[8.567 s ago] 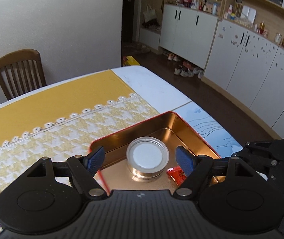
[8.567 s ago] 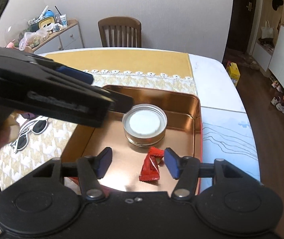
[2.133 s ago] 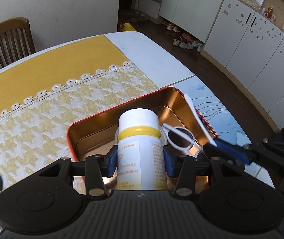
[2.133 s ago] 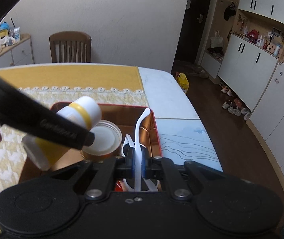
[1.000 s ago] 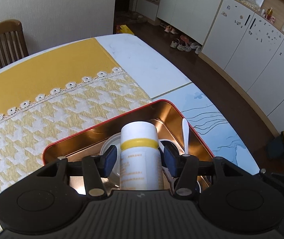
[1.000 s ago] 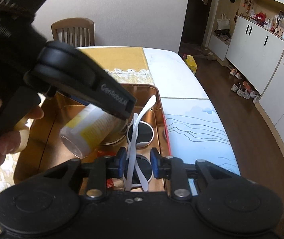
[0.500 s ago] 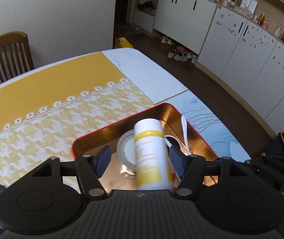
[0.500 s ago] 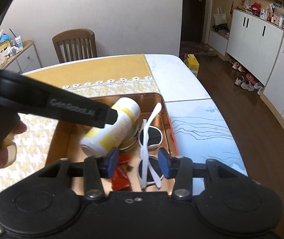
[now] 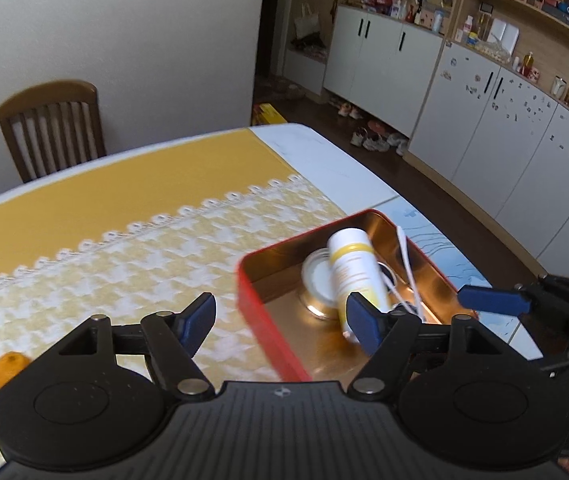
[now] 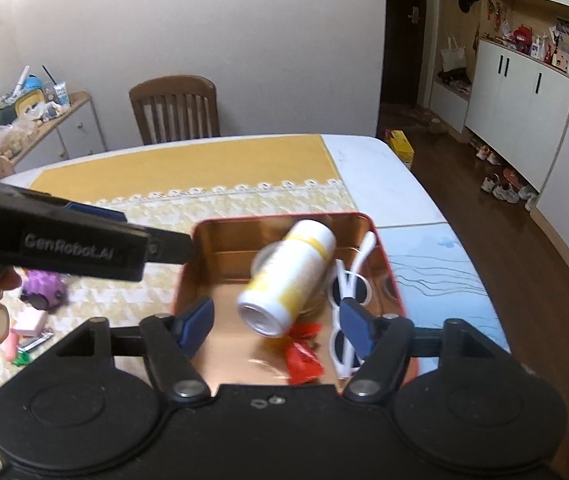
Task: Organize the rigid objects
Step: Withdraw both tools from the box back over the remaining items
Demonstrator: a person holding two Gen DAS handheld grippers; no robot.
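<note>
Since both the left gripper [image 9: 280, 320] and right gripper [image 10: 276, 320] have just been opening their jaws wide with nothing between them, the bottle [image 10: 288, 276] and sunglasses [image 10: 346, 300] look dropped off, lying in the tin [image 10: 188, 276] on the table [image 9: 124, 216].

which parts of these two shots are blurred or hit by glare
Left wrist view: the yellow houndstooth tablecloth and the red-rimmed gold metal tin smear with motion blur, with bright glare on the tin floor. Right wrist view: the white-and-yellow plastic bottle and red candy wrappers look soft; straight cabinet lines bow from fisheye distortion in both.
</note>
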